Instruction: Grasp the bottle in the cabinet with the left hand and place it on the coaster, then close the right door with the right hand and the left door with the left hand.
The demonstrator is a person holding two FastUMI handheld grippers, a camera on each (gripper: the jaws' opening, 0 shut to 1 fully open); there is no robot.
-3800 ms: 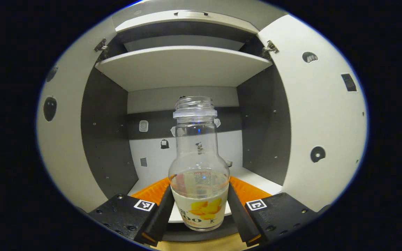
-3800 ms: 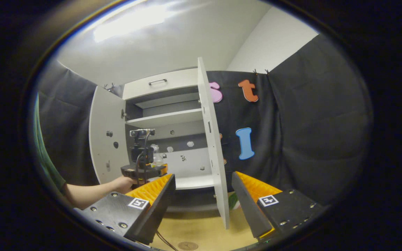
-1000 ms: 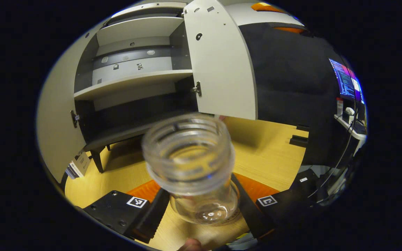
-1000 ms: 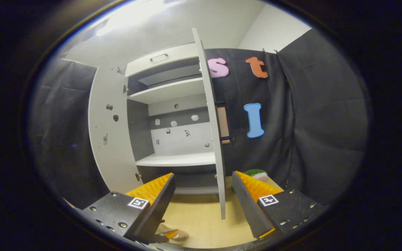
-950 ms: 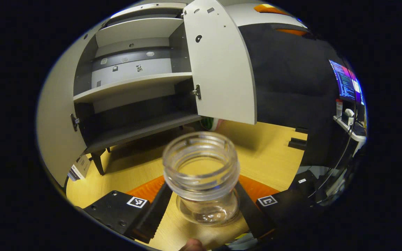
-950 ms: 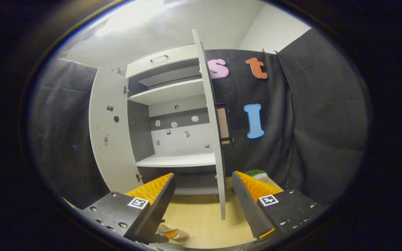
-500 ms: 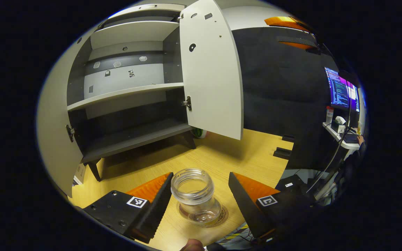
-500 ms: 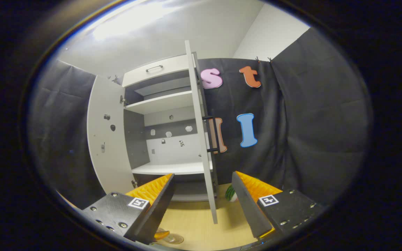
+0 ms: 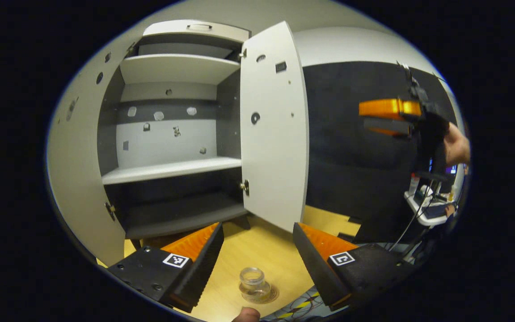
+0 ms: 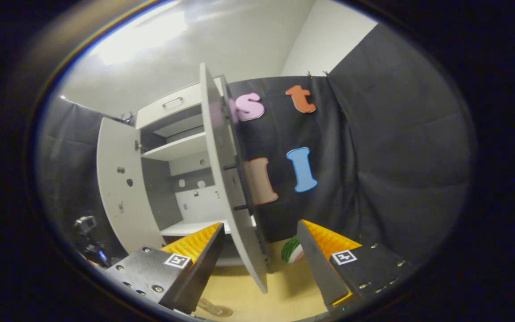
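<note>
The clear, uncapped bottle (image 9: 254, 284) stands upright on the round coaster (image 9: 272, 295) on the wooden table, below my left gripper (image 9: 257, 226). That gripper hangs open above and behind it, nothing between its fingers. The white cabinet (image 9: 168, 167) has both doors open: the right door (image 9: 275, 134) and the left door (image 9: 72, 179). My right gripper (image 10: 259, 224) is open, level with the right door (image 10: 226, 188), which I see nearly edge-on with its bar handle (image 10: 239, 188) on the outer face. In the left gripper view the right gripper (image 9: 369, 118) hovers to the right of that door.
A watermelon-like toy (image 10: 291, 250) lies on the table behind the right door. A desk with a screen and cables (image 9: 427, 205) stands at the far right. The bottle (image 10: 210, 307) shows at the bottom edge of the right gripper view, the left gripper (image 10: 87, 241) at lower left.
My left gripper opened, let go of the bottle on the coaster and rose away from it. My right gripper moved around to the outer side of the right door.
</note>
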